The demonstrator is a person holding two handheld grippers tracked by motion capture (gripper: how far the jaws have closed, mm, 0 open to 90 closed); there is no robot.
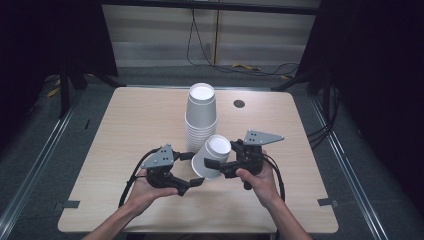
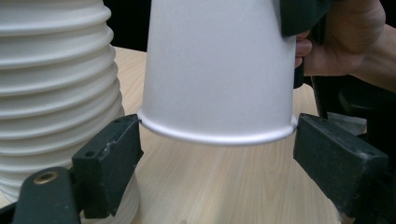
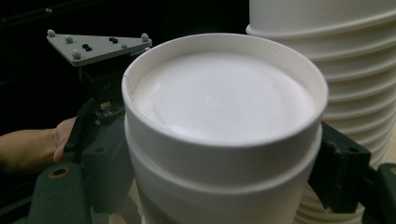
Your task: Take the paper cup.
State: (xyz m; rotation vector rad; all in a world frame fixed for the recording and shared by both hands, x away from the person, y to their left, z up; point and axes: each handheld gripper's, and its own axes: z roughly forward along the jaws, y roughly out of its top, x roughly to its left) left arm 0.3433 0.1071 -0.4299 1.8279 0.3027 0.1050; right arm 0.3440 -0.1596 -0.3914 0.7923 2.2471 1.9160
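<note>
A white paper cup (image 1: 214,152) is held tilted just above the table, base up and away from me. My right gripper (image 1: 218,169) is shut on its body near the base, and in the right gripper view the cup (image 3: 224,121) sits between that gripper's (image 3: 224,179) two jaws. My left gripper (image 1: 192,169) straddles the mouth end. In the left gripper view its pads (image 2: 112,158) touch the cup's rolled rim (image 2: 217,135) on both sides. A tall stack of upturned white cups (image 1: 201,112) stands right behind.
The stack (image 2: 51,84) crowds the left jaw in the left gripper view and stands close on the right in the right gripper view (image 3: 345,60). The wooden table (image 1: 135,125) has a dark round grommet (image 1: 239,103) at the back. Dark floor and cables lie beyond.
</note>
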